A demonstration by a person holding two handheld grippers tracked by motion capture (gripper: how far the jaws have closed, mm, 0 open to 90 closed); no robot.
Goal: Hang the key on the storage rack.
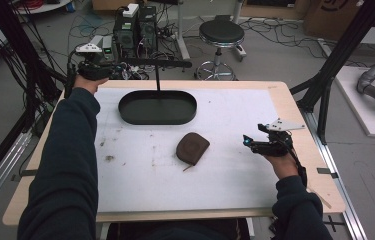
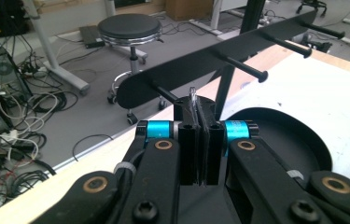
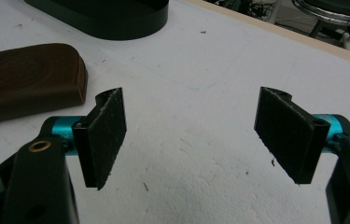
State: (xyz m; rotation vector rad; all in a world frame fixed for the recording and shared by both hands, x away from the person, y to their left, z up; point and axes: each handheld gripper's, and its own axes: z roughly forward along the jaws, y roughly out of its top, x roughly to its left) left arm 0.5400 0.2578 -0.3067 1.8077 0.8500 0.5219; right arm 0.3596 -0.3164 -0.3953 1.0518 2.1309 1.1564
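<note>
A black oval tray point(image 1: 131, 116) lies at the back of the white mat, and a thin post rises from it to a black bar with pegs point(image 1: 167, 63). My left gripper point(image 1: 124, 71) is held at the bar's left end, off the table's back left corner. In the left gripper view its jaws point(image 2: 196, 105) are shut on a thin pale loop point(image 2: 192, 94), just below the peg bar point(image 2: 210, 63). A brown pouch point(image 1: 192, 148) lies flat mid-table. My right gripper point(image 1: 246, 141) hovers open to its right, low over the mat, with the pouch point(image 3: 23, 79) ahead left of its jaws point(image 3: 191, 130).
Beyond the far edge of the table stand a black stool point(image 1: 221, 32), computer towers point(image 1: 136, 30) and loose floor cables. Black frame posts point(image 1: 342, 50) rise at the right. The tray's wall point(image 3: 116, 23) lies past the pouch in the right gripper view.
</note>
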